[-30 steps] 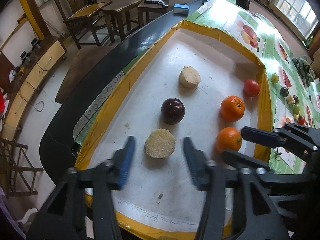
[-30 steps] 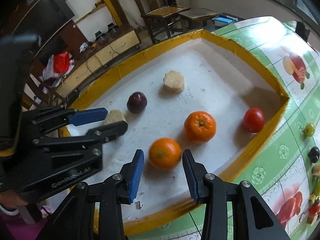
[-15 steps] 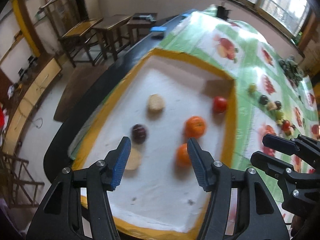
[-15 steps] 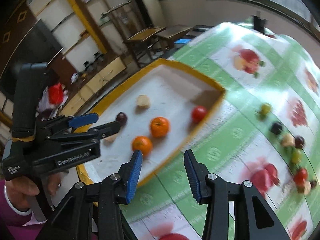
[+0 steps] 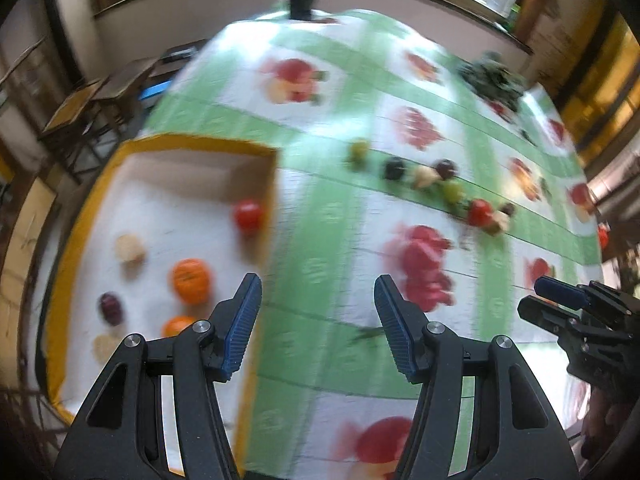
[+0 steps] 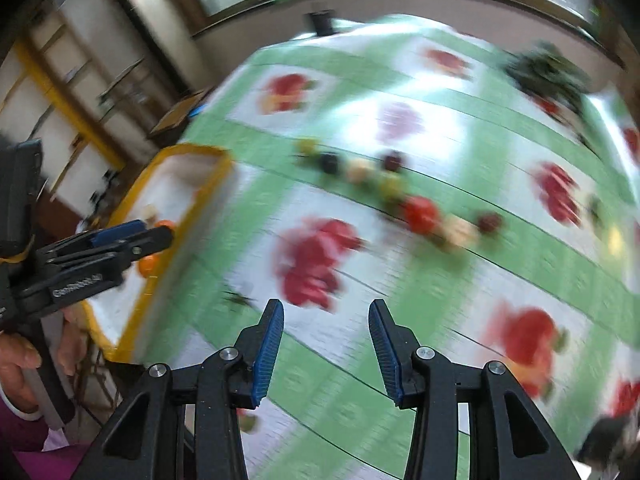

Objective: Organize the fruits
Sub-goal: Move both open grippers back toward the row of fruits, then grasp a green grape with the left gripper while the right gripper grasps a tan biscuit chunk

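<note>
A white tray with a yellow rim (image 5: pixel 276 184) lies at the left of the table and holds two oranges (image 5: pixel 191 281), a red tomato (image 5: pixel 248 215), a dark plum (image 5: pixel 110 307) and two pale round pieces. A row of small fruits (image 5: pixel 434 178) lies loose on the green fruit-print cloth; it also shows in the right wrist view (image 6: pixel 420 212). My left gripper (image 5: pixel 318 328) is open and empty above the cloth, right of the tray. My right gripper (image 6: pixel 326 350) is open and empty above the cloth, short of the fruit row. Both views are blurred.
A dark green leafy bunch (image 5: pixel 494 78) lies at the far right of the table. Wooden desks and chairs (image 5: pixel 92 100) stand beyond the table's left side. Windows run along the far wall. The tray (image 6: pixel 224 168) sits far left in the right wrist view.
Both grippers have pulled back from the tray and swung right over the cloth. The orange and the pale piece between their fingers a second ago stay in the tray.
</note>
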